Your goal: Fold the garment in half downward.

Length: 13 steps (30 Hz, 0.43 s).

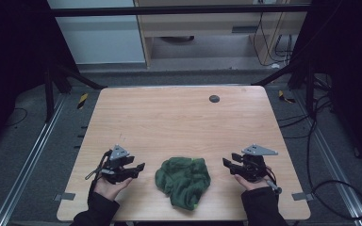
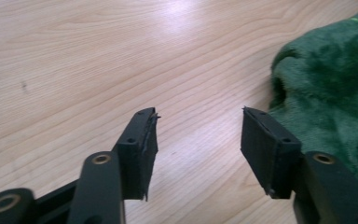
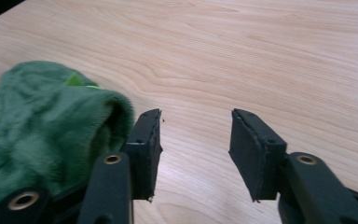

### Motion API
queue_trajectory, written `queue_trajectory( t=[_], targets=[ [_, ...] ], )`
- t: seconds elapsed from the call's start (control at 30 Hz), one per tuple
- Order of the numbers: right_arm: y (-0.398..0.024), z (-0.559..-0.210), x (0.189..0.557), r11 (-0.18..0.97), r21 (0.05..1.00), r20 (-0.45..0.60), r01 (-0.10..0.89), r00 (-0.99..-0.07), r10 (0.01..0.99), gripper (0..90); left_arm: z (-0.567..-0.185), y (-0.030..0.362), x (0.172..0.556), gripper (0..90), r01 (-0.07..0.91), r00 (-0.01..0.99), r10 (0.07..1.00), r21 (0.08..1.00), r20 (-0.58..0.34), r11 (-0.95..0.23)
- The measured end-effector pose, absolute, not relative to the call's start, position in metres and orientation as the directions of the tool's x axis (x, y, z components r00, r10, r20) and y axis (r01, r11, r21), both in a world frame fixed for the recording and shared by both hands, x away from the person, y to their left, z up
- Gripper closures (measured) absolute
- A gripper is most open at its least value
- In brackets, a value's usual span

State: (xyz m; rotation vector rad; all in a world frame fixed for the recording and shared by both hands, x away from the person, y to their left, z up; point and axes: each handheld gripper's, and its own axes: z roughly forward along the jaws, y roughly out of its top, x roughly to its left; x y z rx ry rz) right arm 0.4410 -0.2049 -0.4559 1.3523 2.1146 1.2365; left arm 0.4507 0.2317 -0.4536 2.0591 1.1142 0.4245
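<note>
The left gripper point(image 2: 198, 128) has its two black jaws spread apart with only bare wood between them; the inner pads are ribbed rubber, flat and rectangular, and one pad point(image 2: 147, 154) looks frayed at its upper edge. The right gripper point(image 3: 196, 128) also has its jaws spread wide, with nothing between them, and its pads have the same matte, ridged surface. Brass-coloured rivets sit in the smooth black arms behind each jaw. Between the two grippers lies a green cloth point(image 1: 183, 181), soft and fuzzy like fleece or towel, crumpled into a rounded heap with deep folds and a sliver of brighter green at one edge. It rests near the front edge of the table, just beside each gripper but touching neither. In the high view a hand point(image 1: 107, 187) in a dark sleeve holds each gripper low over the table, one on either side of the cloth, each topped by a grey three-cornered plate. The table point(image 1: 179, 117) is pale wood with fine grain and rounded corners, and a small dark round disc point(image 1: 214, 98) sits near its far edge.
</note>
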Motion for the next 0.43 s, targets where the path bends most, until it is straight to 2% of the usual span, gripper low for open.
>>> queue_trajectory(
  t=[0.43],
  targets=[
    [-0.227, -0.466, 0.448, 0.151, 0.789, 0.131, 0.595, -0.404, 0.905, 36.9, -0.462, 0.271, 0.460, 36.1, 0.606, 0.478, 0.878, 0.738, -0.040, -0.297]
  ],
)
